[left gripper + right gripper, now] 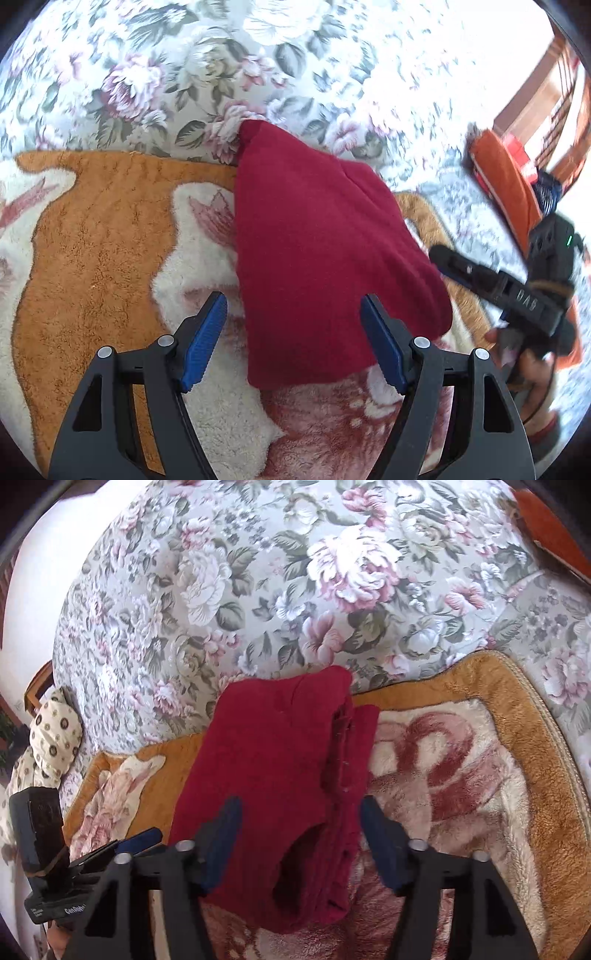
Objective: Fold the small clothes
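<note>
The right part of the left wrist view was washed out by glare, and what the orange thing (pixel 506 184) near that edge was could not be made out. In the right wrist view the near end of the one dark red garment (pixel 266 768) dipped behind the right tool's fingers, so its lower hem was partly hidden.

The left tool (pixel 293 339) had its two blue-padded fingers (pixel 207 339) spread wide apart, holding nothing; the garment (pixel 314 251) lay between and beyond them, and contact with the right pad could not be judged. In the right wrist view the left tool (pixel 142 840) showed only at the lower left edge, cut off. The right tool (pixel 301 834) also stood spread wide with nothing clamped, its fingers straddling the garment's near end. In the left wrist view it (pixel 439 258) showed from the side, just beside the garment's right edge, and its opening was hard to read there.

The garment lay folded on a plush orange-bordered blanket (pixel 461 775), its far tip reaching onto the floral bedspread (pixel 295 590). One patterned pillow (pixel 55 734) sat at the far left.
</note>
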